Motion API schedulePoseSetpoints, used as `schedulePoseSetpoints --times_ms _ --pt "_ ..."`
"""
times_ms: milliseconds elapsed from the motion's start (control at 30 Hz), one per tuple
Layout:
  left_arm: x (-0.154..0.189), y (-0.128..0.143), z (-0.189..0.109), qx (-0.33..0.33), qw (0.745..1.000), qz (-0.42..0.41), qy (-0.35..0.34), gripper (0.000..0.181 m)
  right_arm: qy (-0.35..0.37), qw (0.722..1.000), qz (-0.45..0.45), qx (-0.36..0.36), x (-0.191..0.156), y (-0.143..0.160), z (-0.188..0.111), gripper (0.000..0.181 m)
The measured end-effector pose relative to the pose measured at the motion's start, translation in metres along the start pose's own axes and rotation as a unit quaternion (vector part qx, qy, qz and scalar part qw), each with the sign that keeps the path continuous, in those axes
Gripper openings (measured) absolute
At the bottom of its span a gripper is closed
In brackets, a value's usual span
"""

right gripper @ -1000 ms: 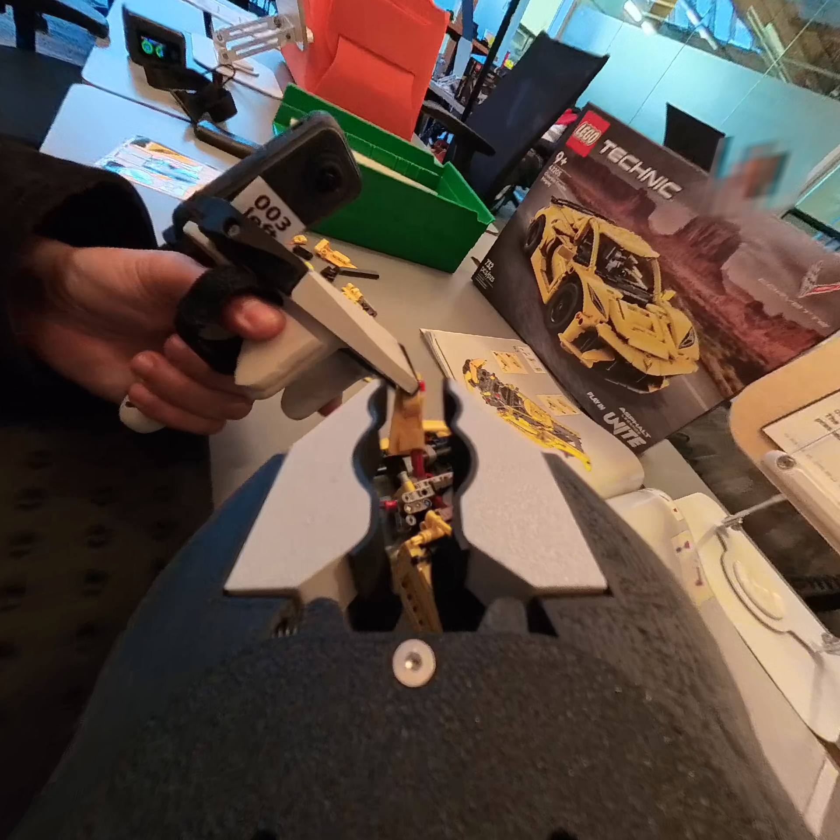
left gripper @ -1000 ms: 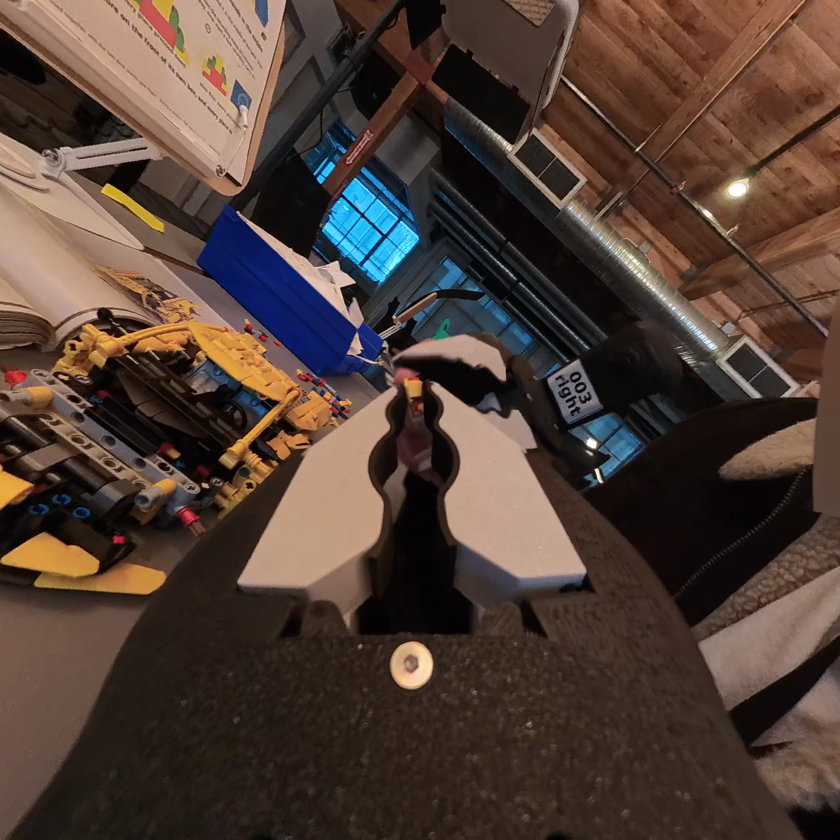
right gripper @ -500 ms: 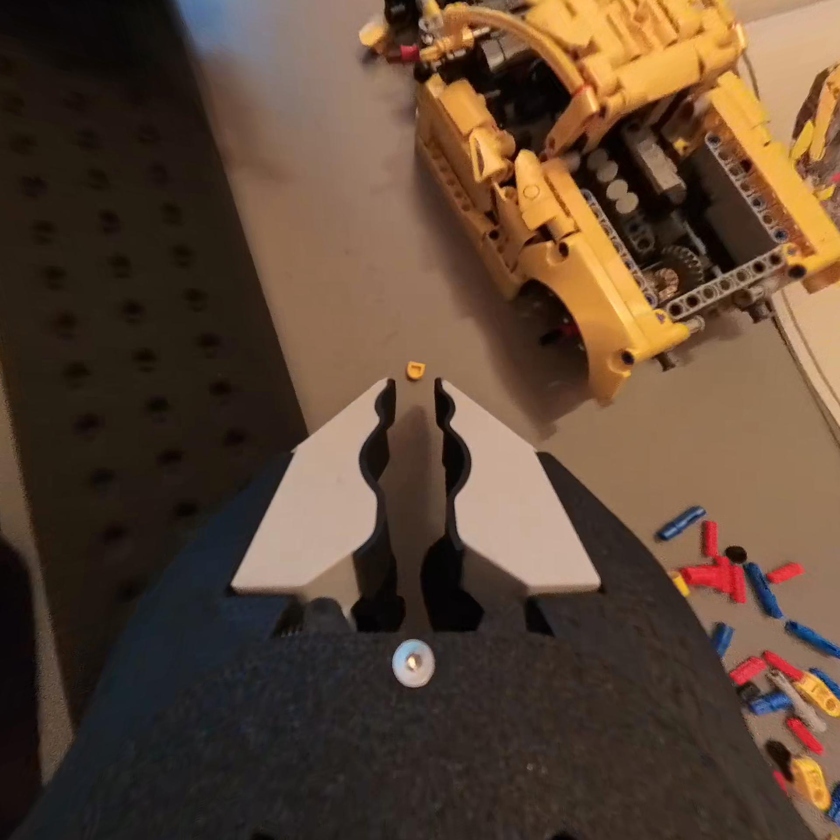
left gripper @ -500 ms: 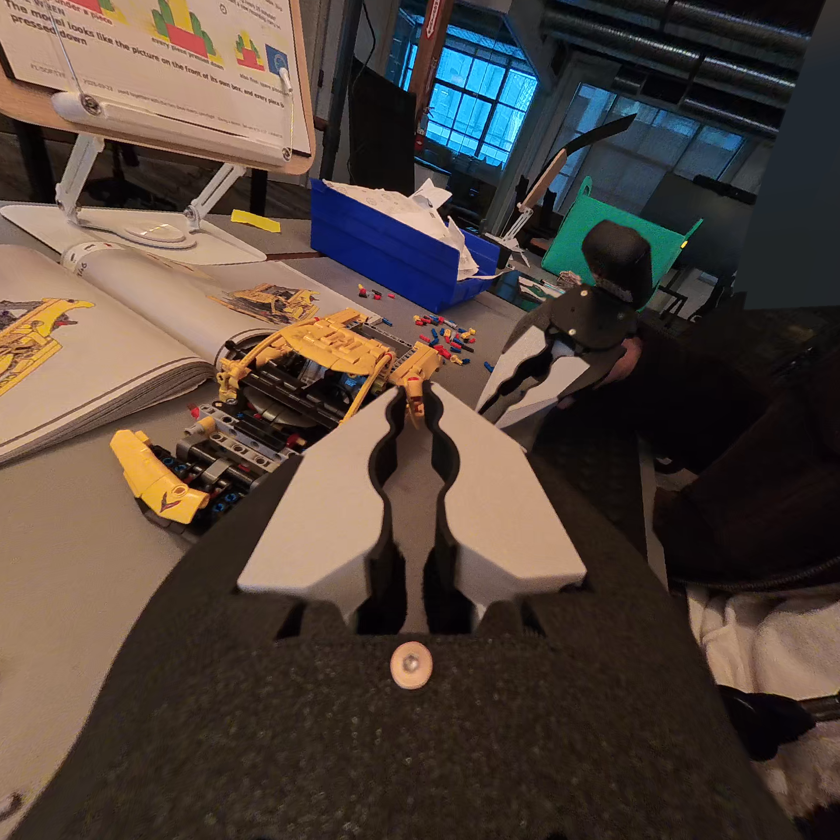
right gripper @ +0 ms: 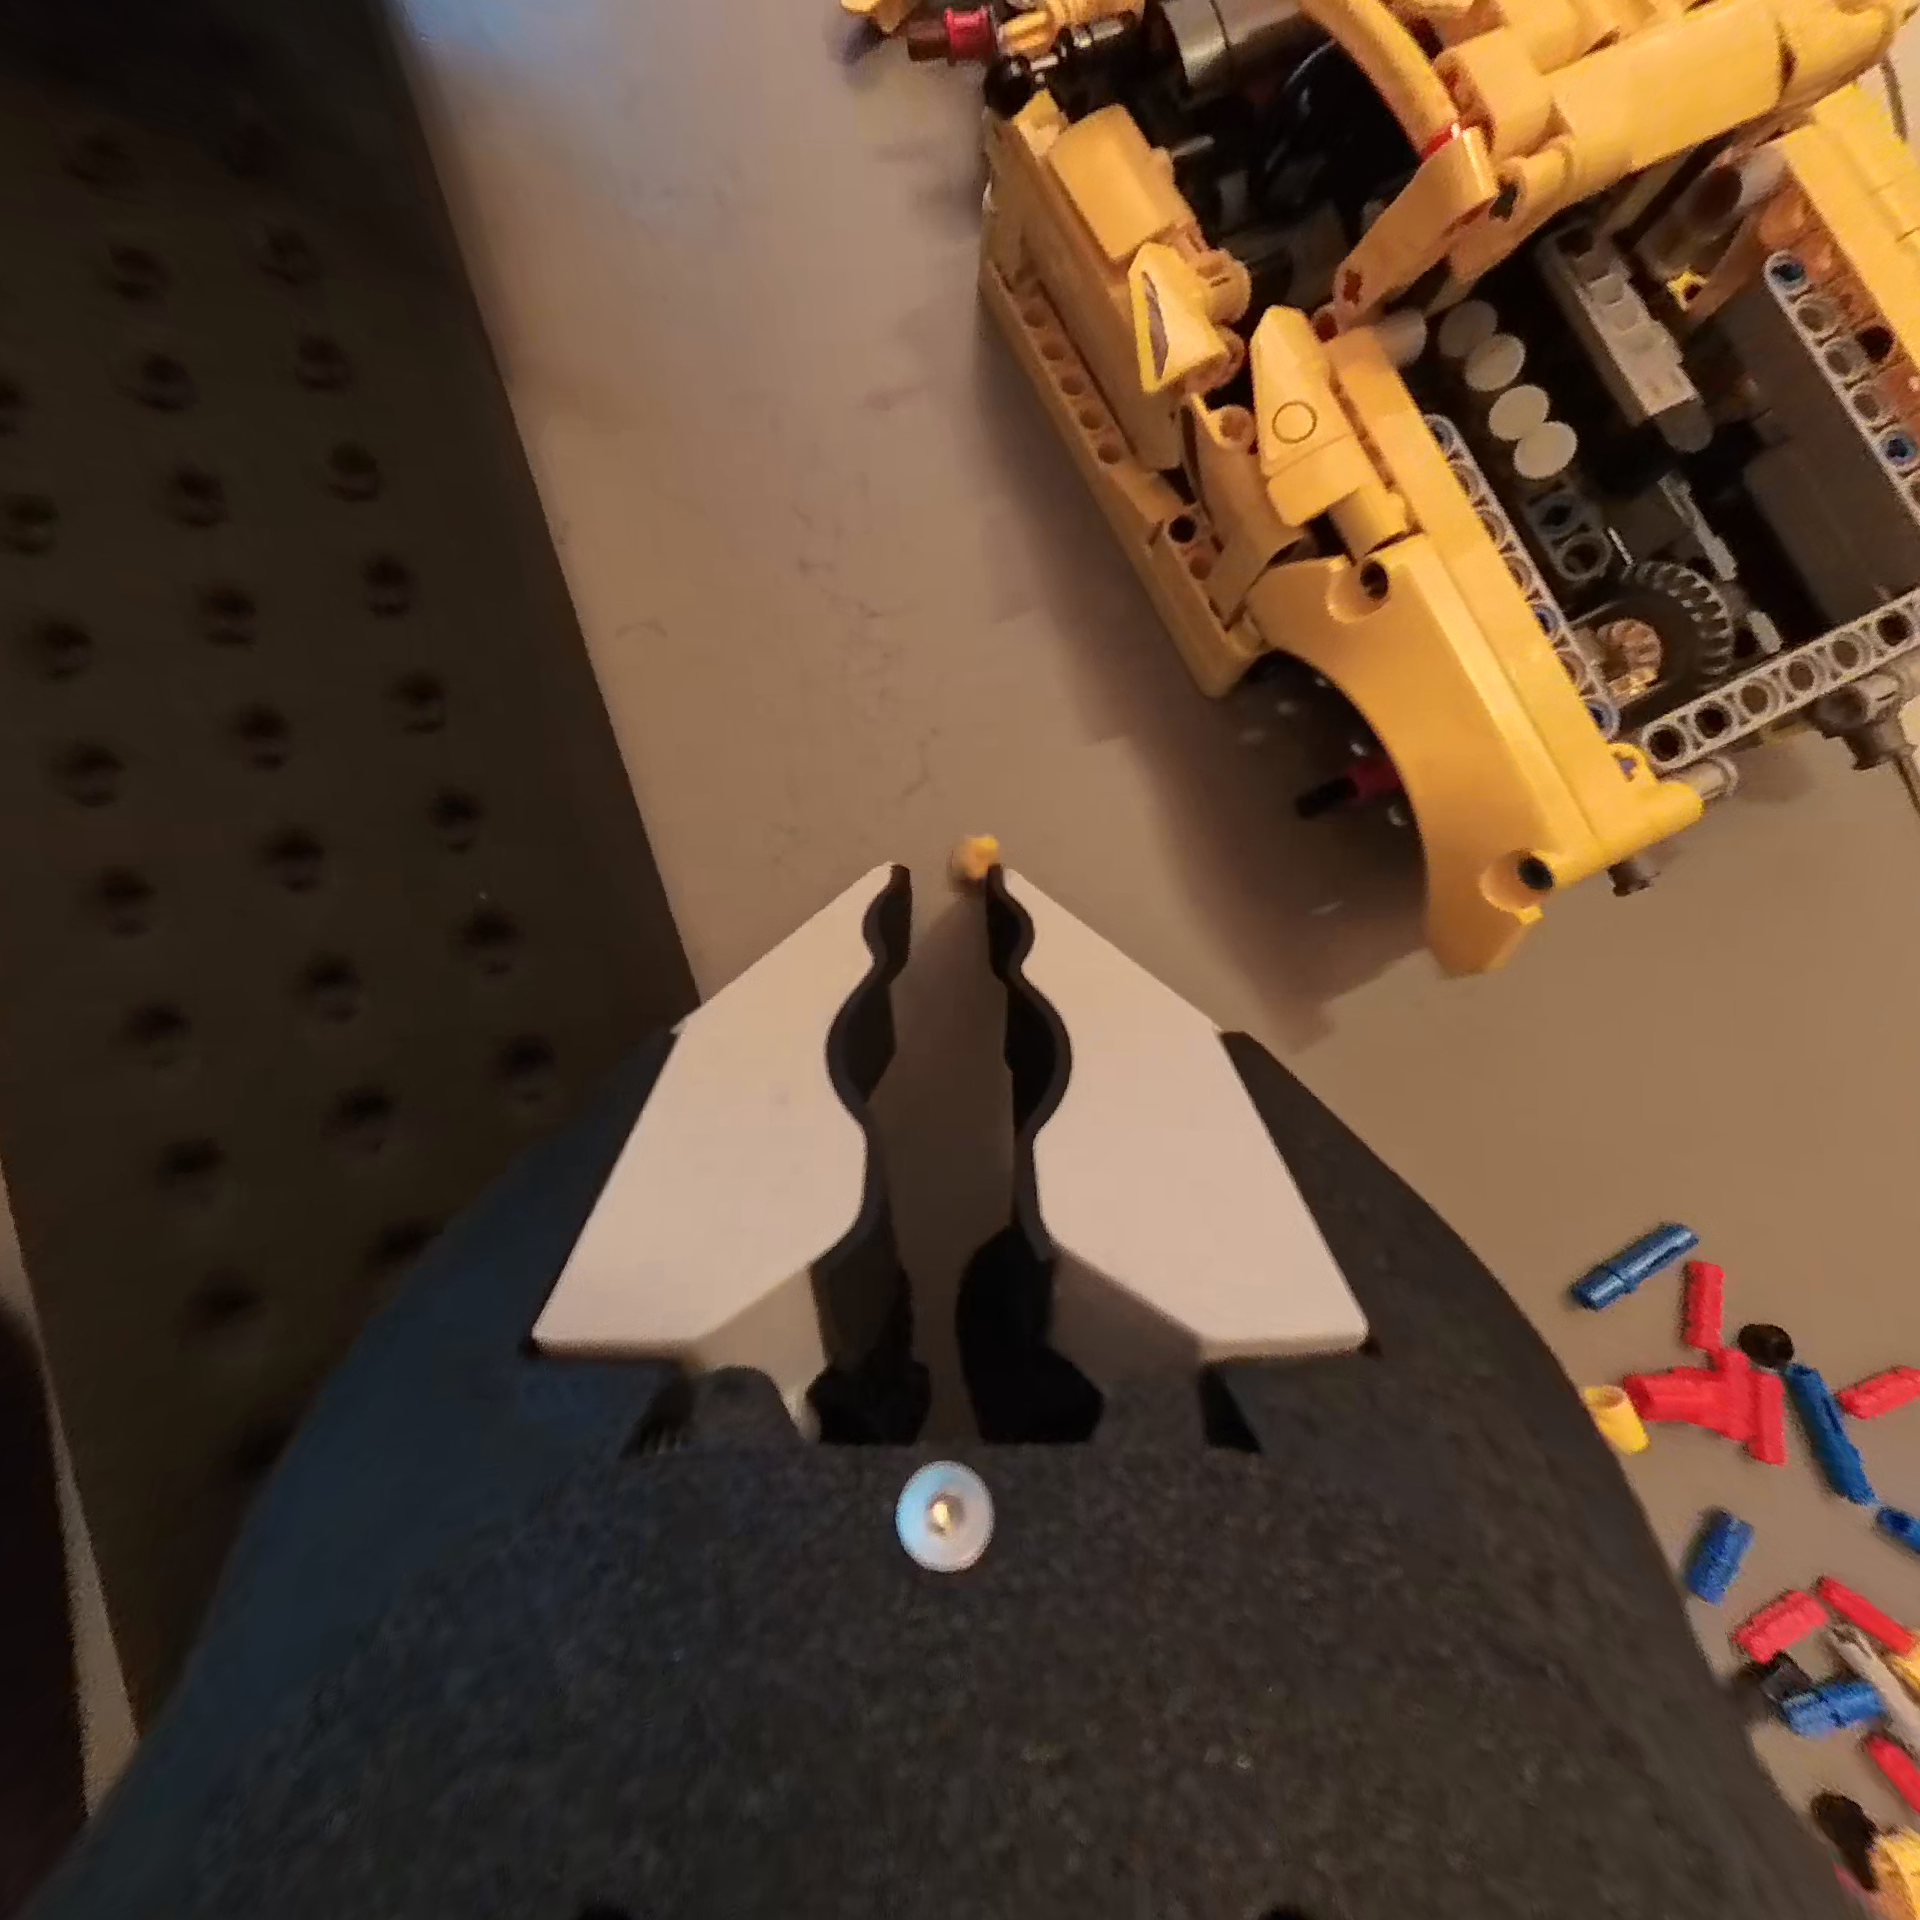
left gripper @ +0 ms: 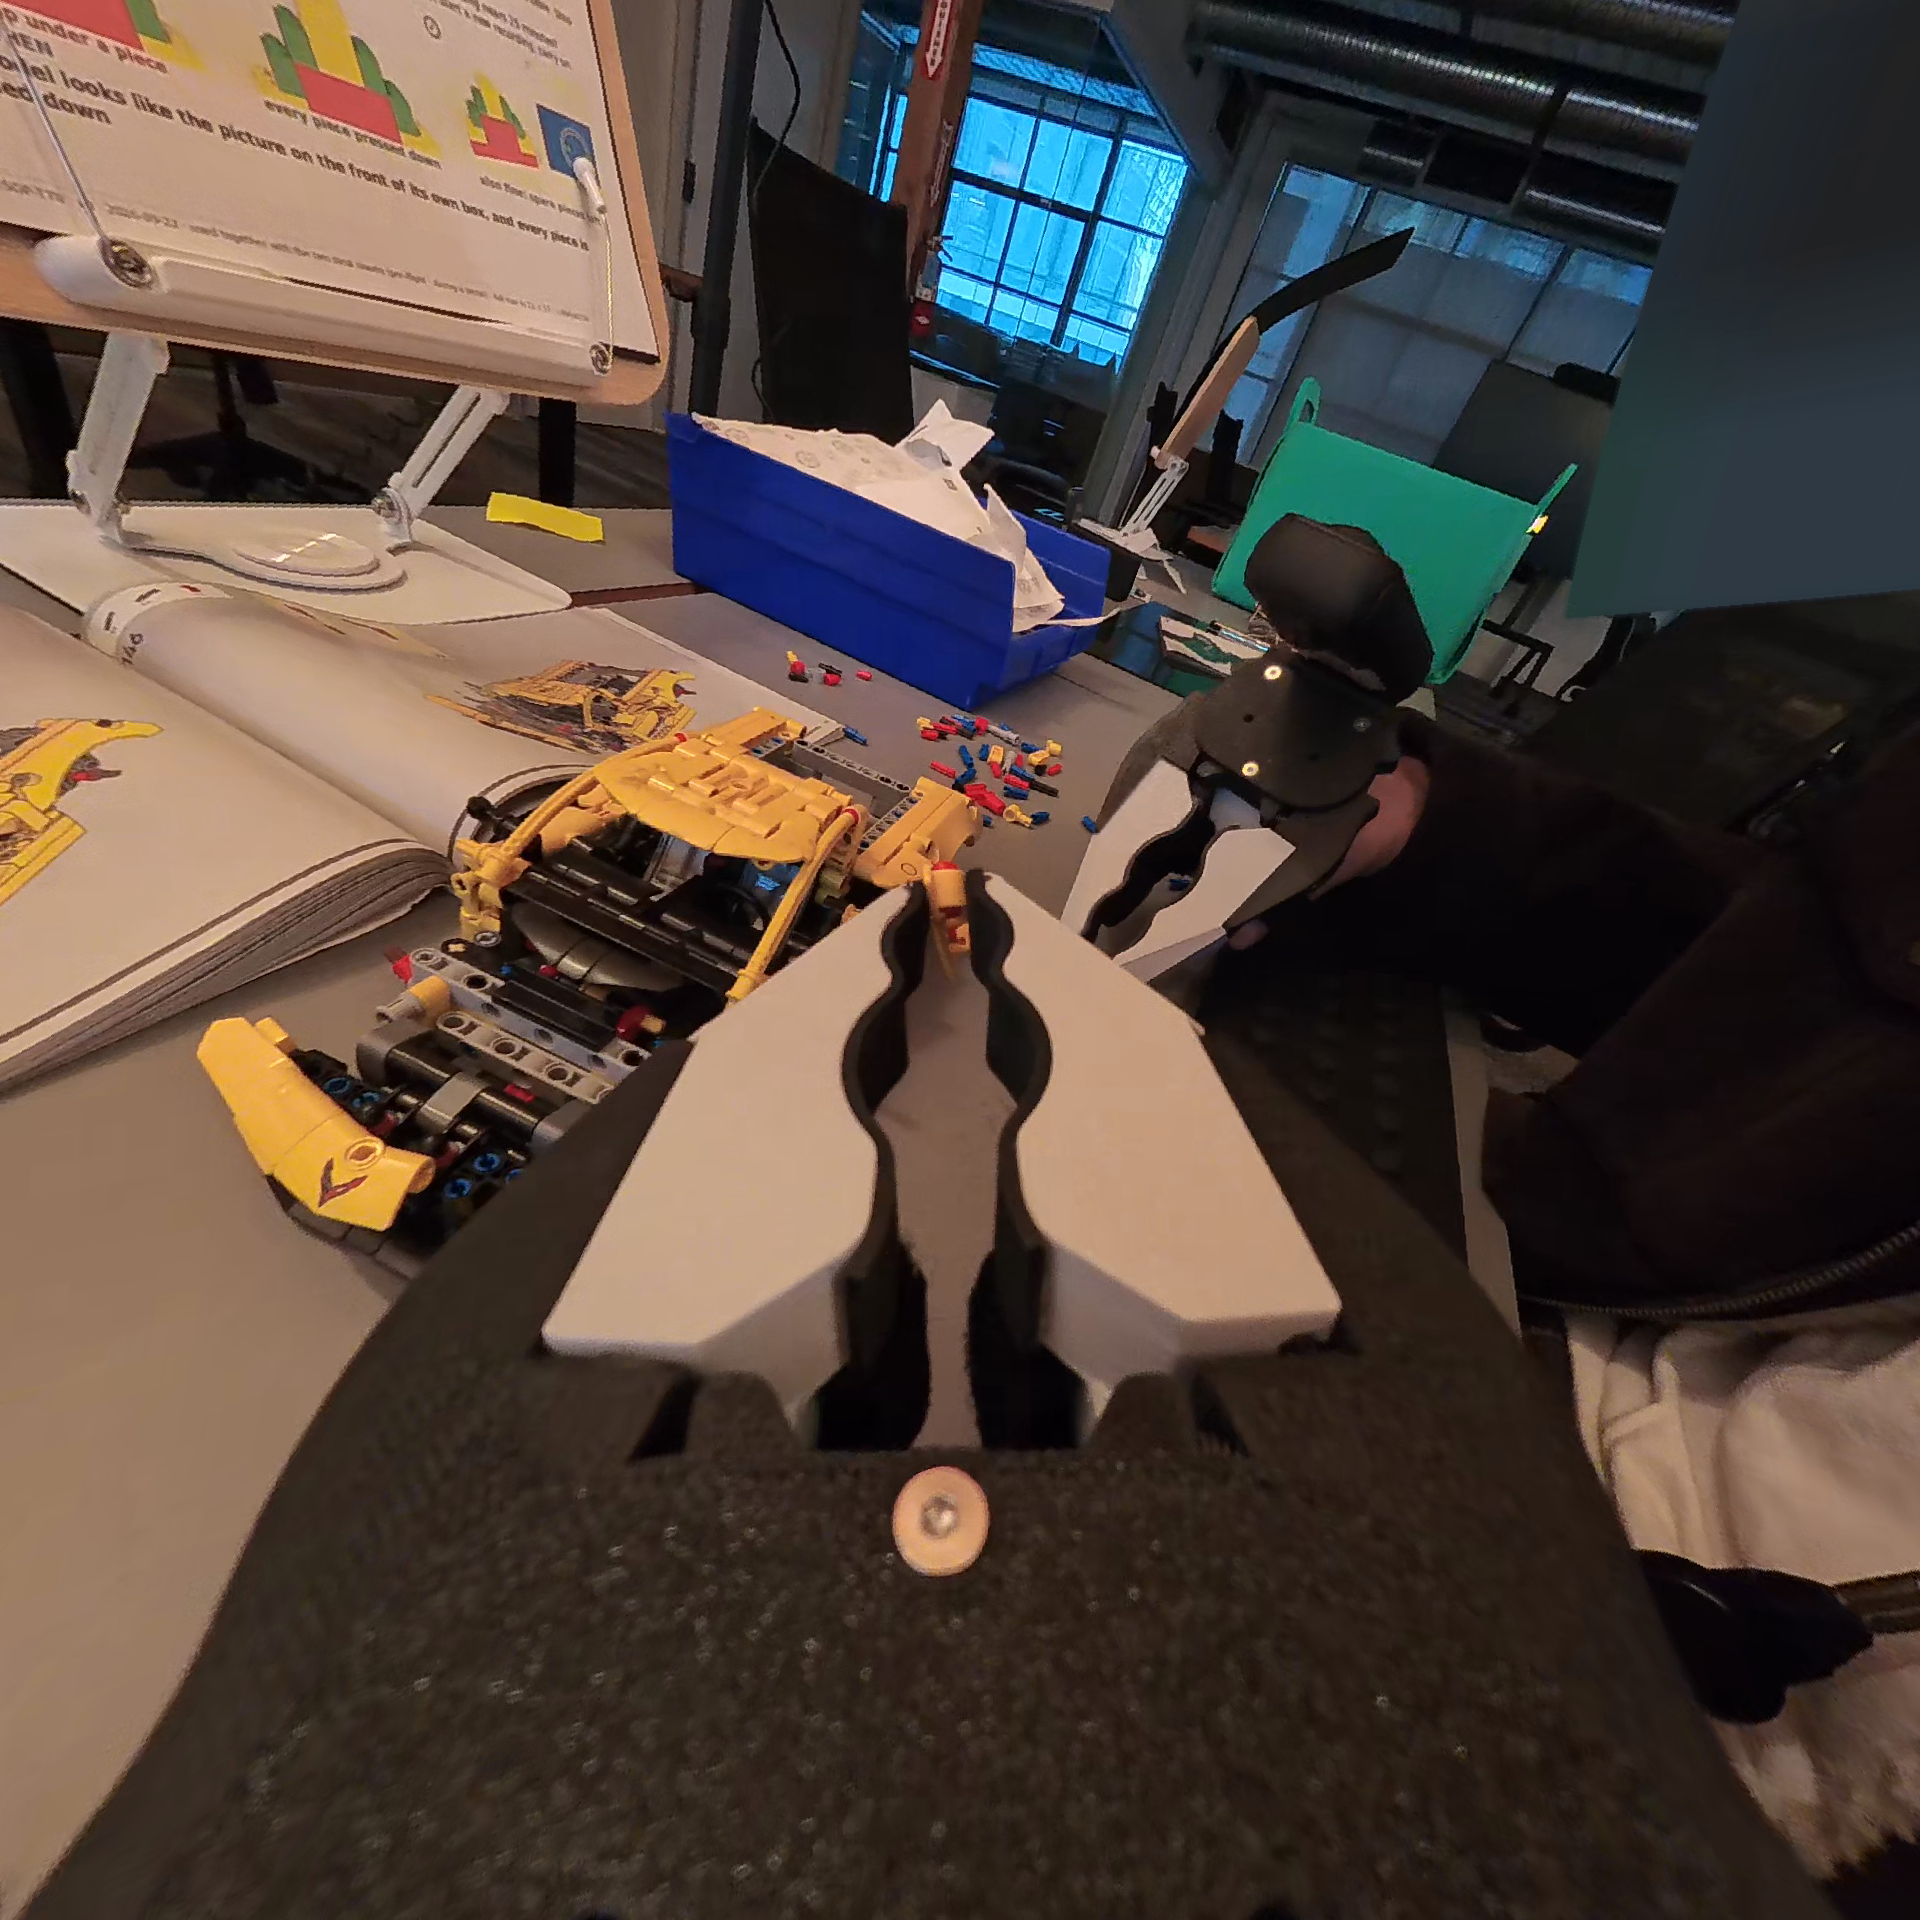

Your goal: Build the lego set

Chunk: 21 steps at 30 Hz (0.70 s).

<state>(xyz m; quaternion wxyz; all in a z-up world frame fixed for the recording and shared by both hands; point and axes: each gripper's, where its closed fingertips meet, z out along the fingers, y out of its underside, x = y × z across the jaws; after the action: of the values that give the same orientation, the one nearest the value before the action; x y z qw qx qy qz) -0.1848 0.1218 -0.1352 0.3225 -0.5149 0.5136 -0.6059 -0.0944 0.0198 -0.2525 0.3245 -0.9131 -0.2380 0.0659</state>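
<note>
bare grey table [right gripper: 748, 540] ahead of right gripper [right gripper: 943, 883], yellow car model [right gripper: 1455, 499] blocking ahead-right, loose pins [right gripper: 1766, 1434] scattered right — perforated dark mat [right gripper: 260, 623] left

Blue-lit paned windows [left gripper: 1023, 197], grey tabletop [left gripper: 145, 1351]

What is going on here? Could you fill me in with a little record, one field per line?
Setting: grey table with an open instruction book
Being built: yellow toy car, partly assembled
Left tool: shut on a small yellow and red piece
Right tool: open, pointing down at a tiny yellow piece lying on the table just beyond its tips
Spare parts: loose red and blue pins beside the car
Behind: blue bin holding crumpled paper
</note>
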Motion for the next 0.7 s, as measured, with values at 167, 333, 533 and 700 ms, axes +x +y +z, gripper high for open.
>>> schedulePoseSetpoints --times_ms 167,333,533,700 --pt "-0.001 0.0 0.0 0.001 1.0 -0.003 0.0 0.007 0.009 1.0 -0.011 0.011 0.0 -0.008 -0.002 0.013" --pt "-0.001 0.0 0.0 0.0 1.0 -0.004 -0.001 0.007 0.011 1.0 -0.016 0.013 0.0 -0.012 0.003 0.014" --pt "-0.001 0.0 0.0 -0.001 1.0 -0.005 0.0 0.007 0.015 0.999 -0.017 0.024 0.0 -0.02 0.007 0.014" --pt "-0.001 0.0 0.0 0.0 1.0 -0.006 0.0 0.007 0.012 1.0 -0.011 0.022 -0.001 -0.018 0.009 0.013"
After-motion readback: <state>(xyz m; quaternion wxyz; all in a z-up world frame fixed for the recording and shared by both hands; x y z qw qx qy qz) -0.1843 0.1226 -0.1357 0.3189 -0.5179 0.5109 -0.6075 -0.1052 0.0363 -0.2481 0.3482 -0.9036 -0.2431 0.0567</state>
